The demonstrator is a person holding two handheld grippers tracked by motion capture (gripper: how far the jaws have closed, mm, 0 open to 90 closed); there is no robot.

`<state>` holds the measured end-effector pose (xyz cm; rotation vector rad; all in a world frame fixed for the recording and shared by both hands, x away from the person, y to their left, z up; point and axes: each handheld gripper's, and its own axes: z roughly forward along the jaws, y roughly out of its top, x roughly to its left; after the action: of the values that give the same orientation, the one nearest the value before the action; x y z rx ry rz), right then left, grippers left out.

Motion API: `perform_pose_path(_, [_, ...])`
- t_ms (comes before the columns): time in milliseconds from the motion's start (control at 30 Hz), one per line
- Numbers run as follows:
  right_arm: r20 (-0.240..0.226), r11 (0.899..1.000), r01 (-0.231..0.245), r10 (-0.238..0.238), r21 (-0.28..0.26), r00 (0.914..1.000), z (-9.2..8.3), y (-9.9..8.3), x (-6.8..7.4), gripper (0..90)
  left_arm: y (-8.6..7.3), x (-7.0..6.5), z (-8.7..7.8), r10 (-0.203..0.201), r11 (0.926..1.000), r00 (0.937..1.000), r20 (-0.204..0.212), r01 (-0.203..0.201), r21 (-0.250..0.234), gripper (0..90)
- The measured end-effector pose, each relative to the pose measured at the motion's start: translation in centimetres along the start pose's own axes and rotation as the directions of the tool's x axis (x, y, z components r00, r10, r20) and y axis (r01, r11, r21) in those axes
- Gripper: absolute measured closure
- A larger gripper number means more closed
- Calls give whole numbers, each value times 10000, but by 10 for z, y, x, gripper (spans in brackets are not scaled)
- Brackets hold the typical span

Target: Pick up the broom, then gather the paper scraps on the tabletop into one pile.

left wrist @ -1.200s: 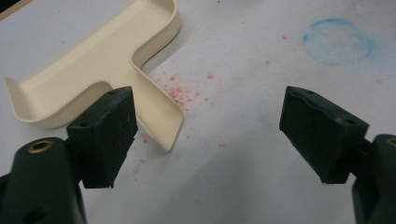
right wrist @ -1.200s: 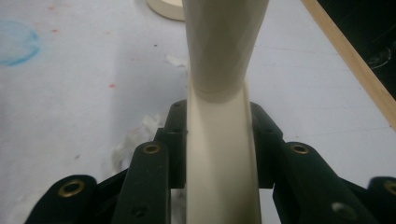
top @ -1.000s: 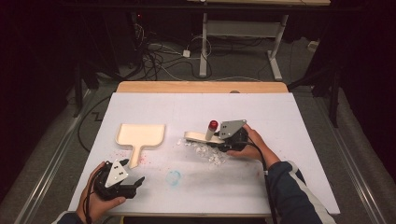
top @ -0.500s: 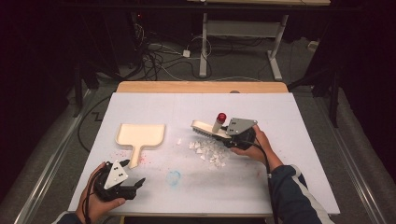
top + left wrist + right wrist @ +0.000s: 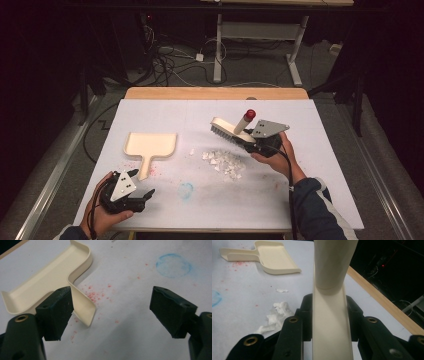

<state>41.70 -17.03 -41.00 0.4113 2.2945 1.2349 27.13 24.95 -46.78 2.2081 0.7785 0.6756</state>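
Observation:
A cream dustpan (image 5: 150,145) lies flat on the white table top, its handle toward me. Just right of it sits a pile of white paper scraps (image 5: 223,162). My right gripper (image 5: 252,145) is shut on a cream brush (image 5: 227,131) with a red-tipped handle, held tilted above the table behind the pile. In the right gripper view the brush body (image 5: 332,322) is clamped between both jaws, with the scraps (image 5: 274,317) and dustpan (image 5: 274,257) beyond. My left gripper (image 5: 142,196) rests at the front left. Its jaws stand wide apart around nothing (image 5: 115,312), near the dustpan handle (image 5: 82,305).
Red specks (image 5: 96,293) and a blue ring mark (image 5: 173,265) stain the table top (image 5: 320,150) in front of the dustpan. A wooden strip (image 5: 215,93) runs along the table's far edge, with cables and desk legs on the dark floor behind it.
My right gripper has lifted the brush off the table and carried it up and to the right, away from the scraps. The left hand has stayed put.

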Motion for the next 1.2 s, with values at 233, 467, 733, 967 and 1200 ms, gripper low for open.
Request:
perform_pose_path(233, [206, 9966, -821, 819, 110, 9964, -7, 9, 6, 679, -1, -3, -3, 160, 9998, 9999, -20, -160, 111, 182])
perform_pose_path(467, [236, 9839, -1762, 1755, 302, 9842, -10, 20, 16, 679, -1, -3, -4, 198, 9997, 9997, -111, -197, 133, 182])
perform_pose_path(733, [192, 9440, -3253, 3248, 549, 9456, -5, 20, 23, 679, 1, -3, -4, 344, 9993, 9991, -266, -340, 130, 183])
perform_pose_path(967, [-273, 9066, -4139, 4172, 822, 9084, 9, 27, 46, 679, 0, -3, -5, 351, 9991, 9985, -427, -342, 236, 186])
perform_pose_path(1200, [-677, 8652, -4845, 4952, 1292, 8661, 40, 28, 75, 679, 2, -3, -4, 400, 9990, 9982, -442, -391, 193, 186])
